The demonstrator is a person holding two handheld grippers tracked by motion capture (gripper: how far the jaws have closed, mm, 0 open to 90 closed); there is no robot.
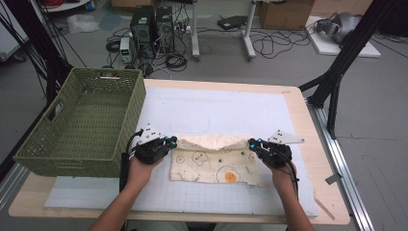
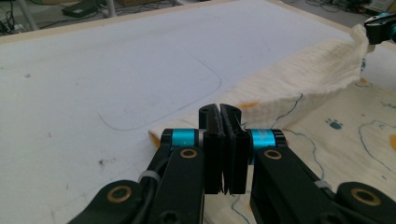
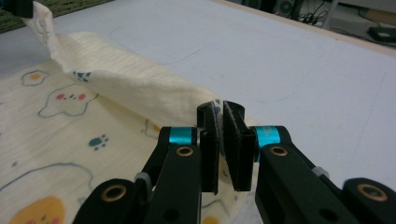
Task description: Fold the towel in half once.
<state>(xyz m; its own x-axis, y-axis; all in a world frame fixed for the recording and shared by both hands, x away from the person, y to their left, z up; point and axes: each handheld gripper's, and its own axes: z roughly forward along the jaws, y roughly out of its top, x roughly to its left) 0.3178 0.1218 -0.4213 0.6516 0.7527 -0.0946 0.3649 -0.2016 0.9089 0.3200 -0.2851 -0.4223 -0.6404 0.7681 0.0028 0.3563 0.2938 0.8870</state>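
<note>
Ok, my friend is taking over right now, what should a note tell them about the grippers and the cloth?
Left gripper: shut on the cloth's far left corner.
Right gripper: shut on the far right corner.
Cloth: cream, printed, lying on the white mat; its far edge is lifted and rolling toward the near side.
Green basket: at the table's left, nothing visible in it.
Done: both corners gripped, fold begun.
Left: probably bring the far edge onto the near edge and let go.

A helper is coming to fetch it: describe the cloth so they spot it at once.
On the white mat covering the wooden table, right of the green woven basket, lies the cream cloth. It is the only fabric there, printed with little cartoon animals and orange blobs, its far edge folded toward the person.
</note>
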